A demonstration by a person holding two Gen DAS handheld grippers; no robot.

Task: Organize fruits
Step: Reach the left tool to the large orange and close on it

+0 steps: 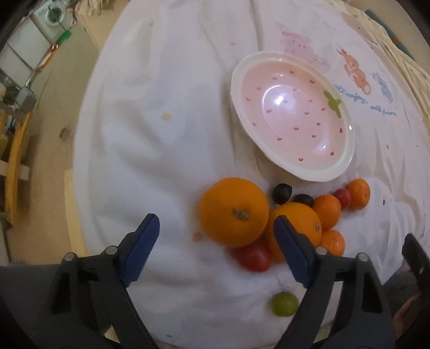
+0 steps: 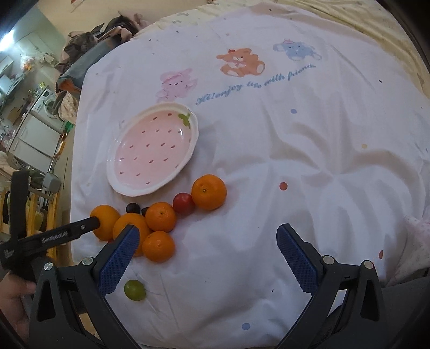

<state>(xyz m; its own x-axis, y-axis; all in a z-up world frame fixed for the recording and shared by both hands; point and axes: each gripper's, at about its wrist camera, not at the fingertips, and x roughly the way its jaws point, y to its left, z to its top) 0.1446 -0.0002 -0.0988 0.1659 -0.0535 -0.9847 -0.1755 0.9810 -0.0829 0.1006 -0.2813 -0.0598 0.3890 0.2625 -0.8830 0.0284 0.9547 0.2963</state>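
A pink strawberry-pattern plate [image 1: 330, 169] [image 2: 118, 185] lies empty on the white cloth. In front of it sits a cluster of fruit: a big orange [image 1: 233, 212] [image 2: 106, 221], several smaller oranges [image 1: 326, 210] [image 2: 160, 216], red tomatoes [image 1: 254, 256] [image 2: 183, 203], dark grapes [image 1: 281, 192] [image 2: 133, 208] and a green grape [image 1: 284, 304] [image 2: 134, 290] apart, nearer me. My left gripper [image 1: 216, 222] is open, its fingers on either side of the big orange. My right gripper [image 2: 208, 236] is open and empty over bare cloth right of the cluster.
The white cloth [image 2: 295, 161] with bear prints covers the table. Its left edge [image 1: 80, 161] drops to the floor. Furniture and a washing machine [image 1: 51, 16] stand far left. The left gripper's arm [image 2: 53, 233] reaches into the right wrist view.
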